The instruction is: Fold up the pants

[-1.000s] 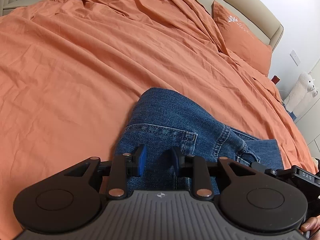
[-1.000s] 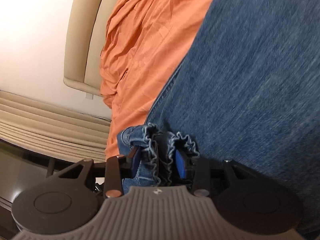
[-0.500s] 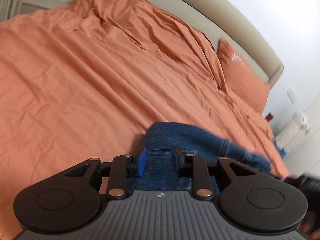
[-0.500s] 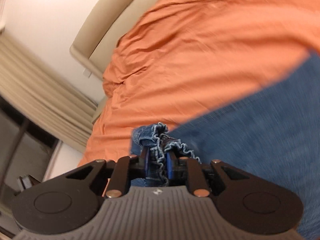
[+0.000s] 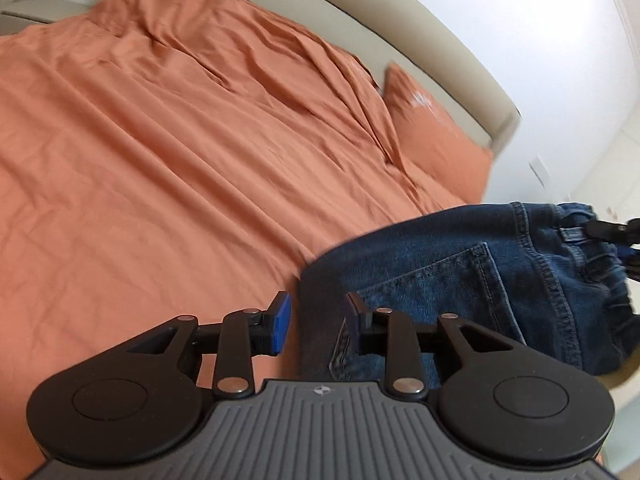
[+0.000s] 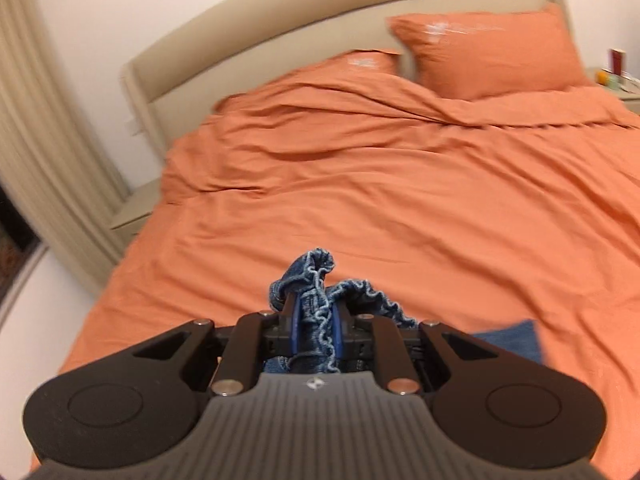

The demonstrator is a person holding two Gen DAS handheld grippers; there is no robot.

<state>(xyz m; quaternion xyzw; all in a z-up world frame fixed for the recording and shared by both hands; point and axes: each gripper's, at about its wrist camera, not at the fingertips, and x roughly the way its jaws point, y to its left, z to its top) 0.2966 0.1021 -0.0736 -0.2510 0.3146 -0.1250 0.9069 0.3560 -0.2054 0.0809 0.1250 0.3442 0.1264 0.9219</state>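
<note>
The blue denim pants [image 5: 472,280] hang lifted at the right of the left wrist view, back pocket showing. My left gripper [image 5: 318,322] is open, and the pants' left edge lies between its blue pads without being pinched. My right gripper [image 6: 314,328] is shut on the gathered elastic waistband of the pants [image 6: 316,304], which bunches up above the pads. It holds the waistband above the bed. In the left wrist view the right gripper's fingers [image 5: 612,232] show at the waistband on the far right.
The orange bedsheet [image 6: 380,200] covers the whole bed. Two orange pillows [image 6: 488,52] lean on the beige headboard [image 6: 280,28]. A nightstand with small items [image 6: 616,76] stands at the far right. Curtains [image 6: 44,140] hang at the left.
The right gripper has lifted the waistband off the bed and swung to face the headboard. The pants rose and shifted right in the left wrist view. The left gripper stayed open.
</note>
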